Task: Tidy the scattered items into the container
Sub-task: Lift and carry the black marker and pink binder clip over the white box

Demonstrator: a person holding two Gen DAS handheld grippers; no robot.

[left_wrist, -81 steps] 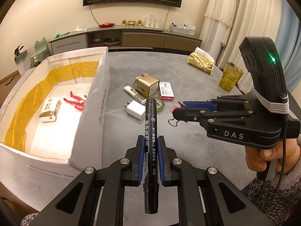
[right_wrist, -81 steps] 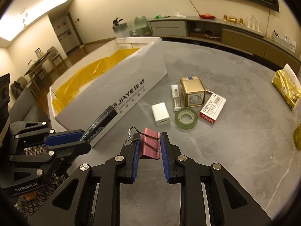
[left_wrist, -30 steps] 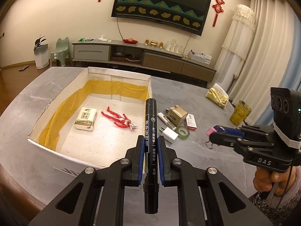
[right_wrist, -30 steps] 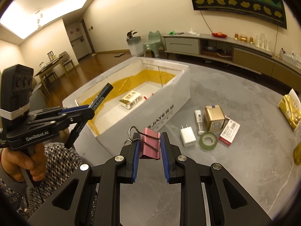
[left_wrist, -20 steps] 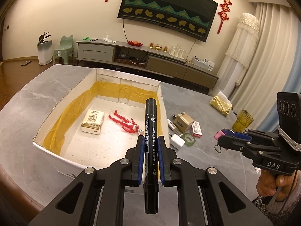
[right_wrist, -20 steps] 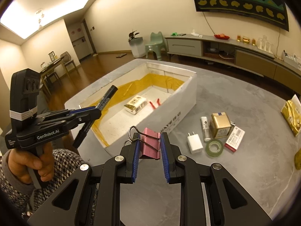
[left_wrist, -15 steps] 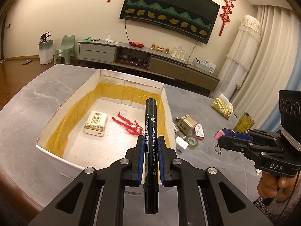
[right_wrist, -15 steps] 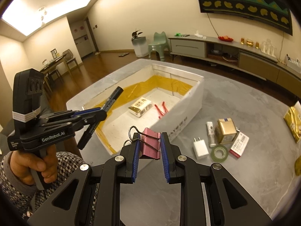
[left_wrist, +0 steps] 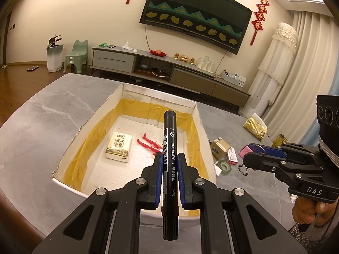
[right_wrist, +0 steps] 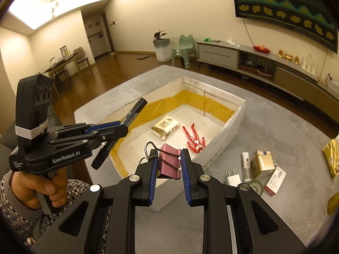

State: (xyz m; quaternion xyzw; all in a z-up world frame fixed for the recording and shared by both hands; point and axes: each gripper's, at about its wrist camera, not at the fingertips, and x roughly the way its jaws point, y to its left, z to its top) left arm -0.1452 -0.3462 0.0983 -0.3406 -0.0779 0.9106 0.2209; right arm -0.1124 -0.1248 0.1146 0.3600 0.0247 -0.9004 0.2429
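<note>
Left tongs [left_wrist: 170, 167] clamp the black marker pen [left_wrist: 170, 148] lengthwise above the white cardboard box [left_wrist: 203, 127]; right tongs [right_wrist: 168, 165], beside it, grip the pink binder clip [right_wrist: 169, 162].

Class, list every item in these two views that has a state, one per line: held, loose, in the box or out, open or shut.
Left gripper: shut on black marker.
Black marker: capped, held above the box.
Right gripper: shut on pink binder clip.
Pink binder clip: held, handles up.
Cardboard box: open-topped.
Tissue pack: lying inside the box.
Red figure: lying inside the box.
White charger: loose on the table.
Tape roll: lying flat on the table.
</note>
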